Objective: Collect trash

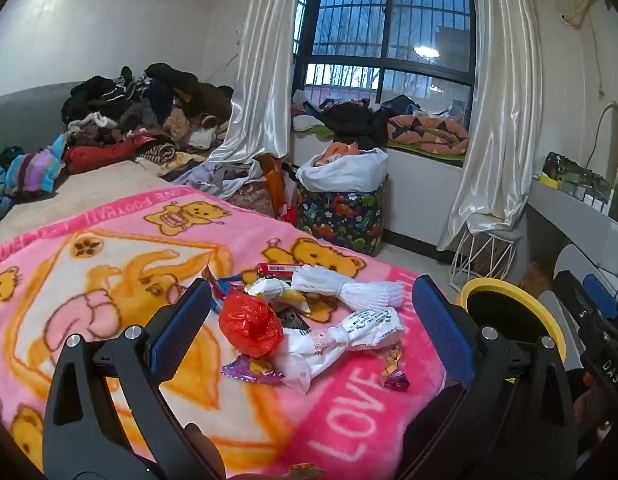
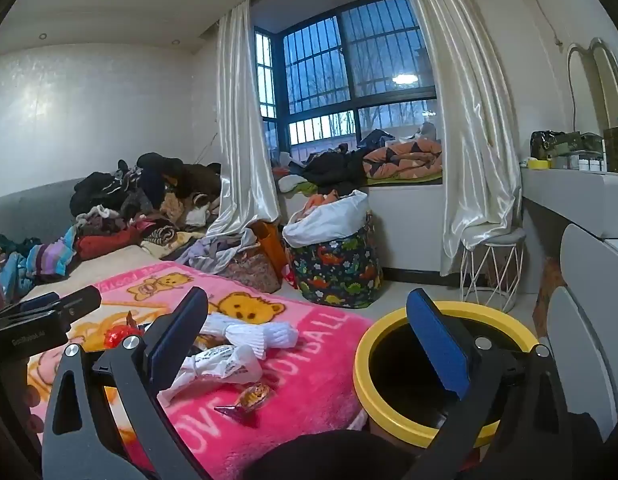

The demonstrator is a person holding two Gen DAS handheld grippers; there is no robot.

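A pile of trash lies on the pink bear blanket (image 1: pixel 109 280): a crumpled red wrapper (image 1: pixel 251 324), a white foam net sleeve (image 1: pixel 349 290), a white printed wrapper (image 1: pixel 349 340), a purple wrapper (image 1: pixel 251 370) and a small candy wrapper (image 1: pixel 395 372). My left gripper (image 1: pixel 309 326) is open and empty, its fingers either side of the pile. A bin with a yellow rim (image 1: pixel 509 292) stands beside the bed. My right gripper (image 2: pixel 309 344) is open and empty between the pile and the bin rim (image 2: pixel 361 360). The candy wrapper (image 2: pixel 249 398) and white wrapper (image 2: pixel 221 366) lie just ahead of it.
Heaped clothes (image 1: pixel 141 116) cover the far bed. A dinosaur-print basket (image 1: pixel 341 216) and a white wire stool (image 1: pixel 485 256) stand on the floor by the curtains. A grey dresser (image 2: pixel 581 240) runs along the right wall. The left gripper's body (image 2: pixel 45 316) shows at left.
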